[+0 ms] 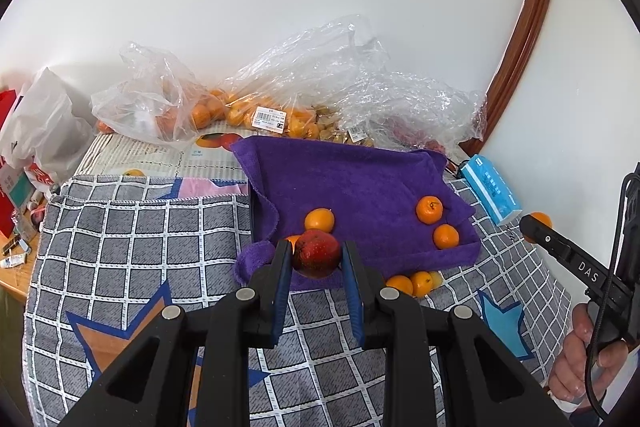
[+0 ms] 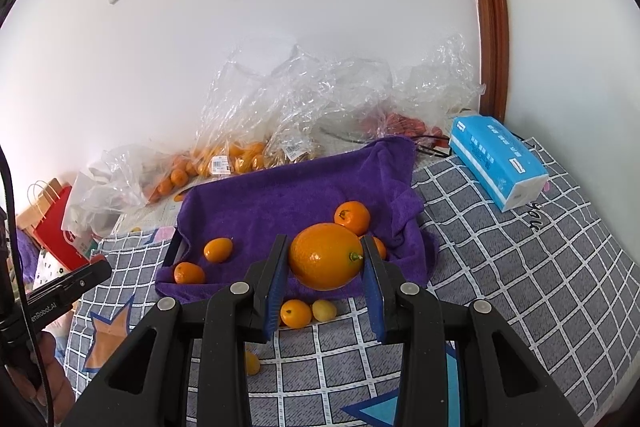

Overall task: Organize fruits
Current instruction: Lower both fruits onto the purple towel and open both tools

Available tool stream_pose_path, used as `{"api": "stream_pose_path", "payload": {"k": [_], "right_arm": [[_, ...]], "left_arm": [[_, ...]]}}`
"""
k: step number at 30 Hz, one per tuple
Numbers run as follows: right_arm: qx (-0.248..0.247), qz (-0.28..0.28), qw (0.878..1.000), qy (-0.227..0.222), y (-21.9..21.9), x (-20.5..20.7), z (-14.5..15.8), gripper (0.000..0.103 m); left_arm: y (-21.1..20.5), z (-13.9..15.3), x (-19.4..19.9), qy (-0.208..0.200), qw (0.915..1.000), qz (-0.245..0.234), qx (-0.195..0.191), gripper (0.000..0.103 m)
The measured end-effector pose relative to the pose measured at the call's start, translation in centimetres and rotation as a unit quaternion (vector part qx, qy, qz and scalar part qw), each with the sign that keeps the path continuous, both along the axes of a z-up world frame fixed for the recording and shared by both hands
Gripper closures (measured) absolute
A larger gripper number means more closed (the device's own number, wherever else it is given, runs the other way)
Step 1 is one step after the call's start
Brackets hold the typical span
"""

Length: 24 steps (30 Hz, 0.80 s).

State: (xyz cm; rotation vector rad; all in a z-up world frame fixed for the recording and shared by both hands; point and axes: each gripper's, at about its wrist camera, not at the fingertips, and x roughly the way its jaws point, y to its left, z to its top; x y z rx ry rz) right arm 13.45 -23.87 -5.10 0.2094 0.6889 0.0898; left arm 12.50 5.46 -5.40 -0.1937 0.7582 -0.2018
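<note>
My left gripper (image 1: pixel 316 254) is shut on a red fruit (image 1: pixel 317 253), held just above the near edge of a purple towel (image 1: pixel 360 187) that lines a tray. My right gripper (image 2: pixel 325 255) is shut on a large orange (image 2: pixel 325 255) over the same towel (image 2: pixel 288 195). Small oranges lie on the towel: one (image 1: pixel 319 219) behind the red fruit and two (image 1: pixel 430 209) at the right. In the right wrist view, two small oranges (image 2: pixel 218 249) sit at the towel's left and one (image 2: pixel 352 217) behind the large orange. A few small fruits (image 2: pixel 296 313) rest on the checked cloth before the tray.
Clear plastic bags of oranges (image 1: pixel 248 107) and red fruit (image 2: pixel 404 123) line the wall behind the tray. A blue tissue pack (image 2: pixel 496 159) lies at the right. A checked cloth (image 1: pixel 140 247) covers the surface. A red paper bag (image 2: pixel 60 227) stands at the left. A hand (image 1: pixel 588 359) grips the right tool.
</note>
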Motion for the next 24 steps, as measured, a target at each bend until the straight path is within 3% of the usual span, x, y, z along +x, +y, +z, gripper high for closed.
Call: {"api": "stream_pose_path", "payload": {"k": [13,24], "right_arm": [[-0.002,0.003,1.000,0.012,0.9,2.0,-0.7,0.068],[-0.021,0.010,0.999,0.023,1.7,4.4,-2.0,0.068]], "left_arm": [[0.8,0.1,1.7,-0.004,1.0000,0.007,0.001,0.079],[0.6,-1.9,4.8,0.017,0.9998,0.003,-0.011,0.079]]}}
